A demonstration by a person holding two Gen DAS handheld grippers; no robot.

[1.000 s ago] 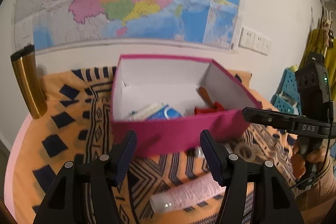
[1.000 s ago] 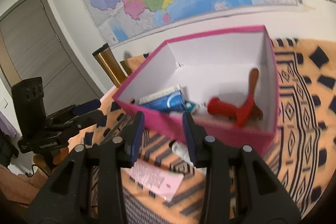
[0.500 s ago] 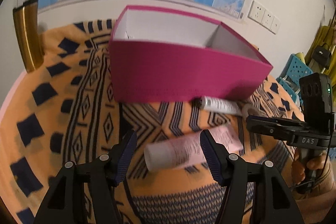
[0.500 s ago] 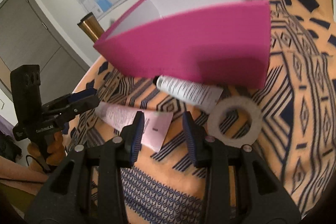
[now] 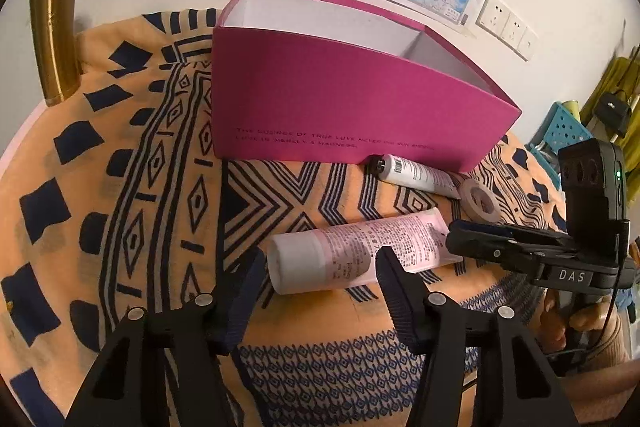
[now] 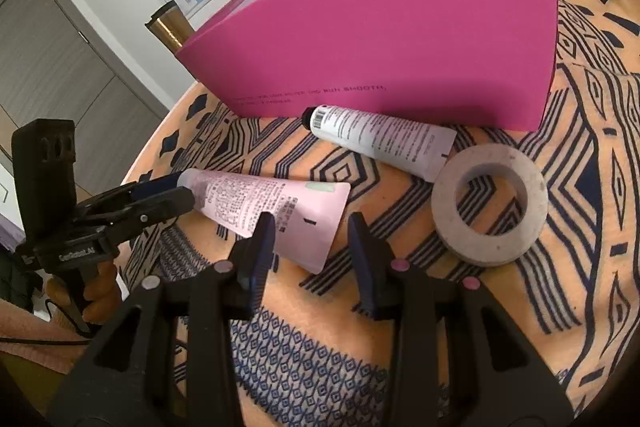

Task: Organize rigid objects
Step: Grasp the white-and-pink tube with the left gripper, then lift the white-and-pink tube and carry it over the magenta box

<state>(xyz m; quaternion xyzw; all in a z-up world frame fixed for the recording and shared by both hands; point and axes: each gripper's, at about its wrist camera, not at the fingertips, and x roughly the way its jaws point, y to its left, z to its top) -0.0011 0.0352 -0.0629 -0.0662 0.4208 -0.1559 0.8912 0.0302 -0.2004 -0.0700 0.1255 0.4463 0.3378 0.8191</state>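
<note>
Now that both grippers have dropped from over the pink box (image 5: 360,107) to the cloth, the left gripper (image 5: 320,267) is closing around the pink tube's (image 5: 360,247) cap end, not yet pinching; the right gripper (image 6: 312,239) hovers part-open, empty; pickup looks imminent.

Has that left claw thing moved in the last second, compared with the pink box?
Yes. The left gripper has come down: a second ago it looked into the pink box; now it sits low over the pink tube, jaws closing.

Box (image 5: 352,107) at back of cloth (image 5: 168,187); two tubes (image 6: 264,203) (image 6: 380,139) & tape roll (image 6: 490,203) in front; flask (image 5: 54,35) far left.
</note>
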